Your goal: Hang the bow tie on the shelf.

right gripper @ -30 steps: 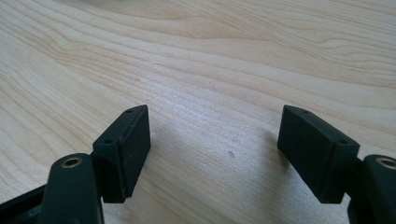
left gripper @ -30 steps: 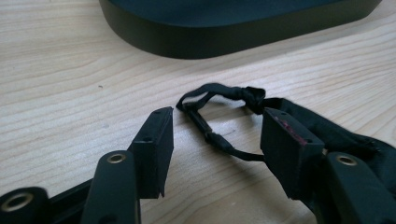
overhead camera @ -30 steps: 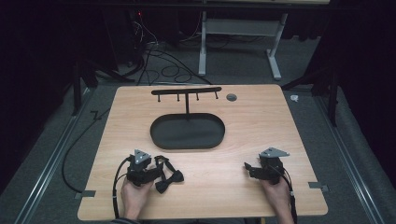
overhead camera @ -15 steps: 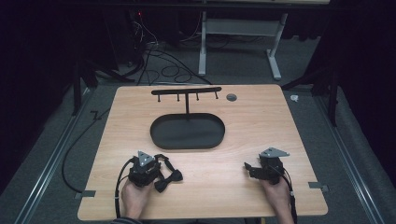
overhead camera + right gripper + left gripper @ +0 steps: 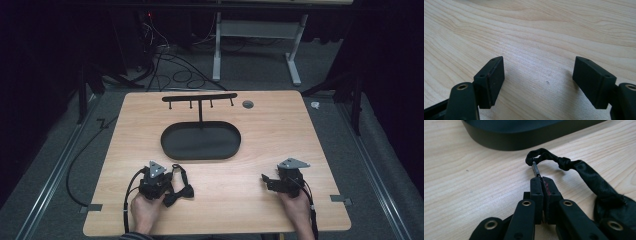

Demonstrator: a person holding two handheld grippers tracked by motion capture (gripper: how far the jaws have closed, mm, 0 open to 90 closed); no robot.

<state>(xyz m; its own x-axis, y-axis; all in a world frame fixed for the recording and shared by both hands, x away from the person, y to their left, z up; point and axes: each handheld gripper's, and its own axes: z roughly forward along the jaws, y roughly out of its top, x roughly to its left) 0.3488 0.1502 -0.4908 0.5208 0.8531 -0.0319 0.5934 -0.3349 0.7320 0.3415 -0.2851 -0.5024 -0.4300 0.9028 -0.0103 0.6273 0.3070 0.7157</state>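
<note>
A black bow tie (image 5: 181, 190) lies on the wooden table at the near left, its strap (image 5: 564, 162) looping toward a small metal clasp (image 5: 535, 169). My left gripper (image 5: 171, 182) has just been closing and now stands shut on the strap at that clasp (image 5: 541, 181), low over the table. At the near right, my right gripper (image 5: 267, 181) rests open with bare wood between its pads (image 5: 495, 75).
A black oval tray (image 5: 167, 145) sits mid-table, and a T-shaped hanger rack (image 5: 200, 97) with small pegs rises behind it. A small grey round fitting (image 5: 247, 104) is set in the far tabletop. Cables trail off the table's left side.
The left jaws went from wide open beside the bow tie to shut on its strap. Neither hand changed place.
</note>
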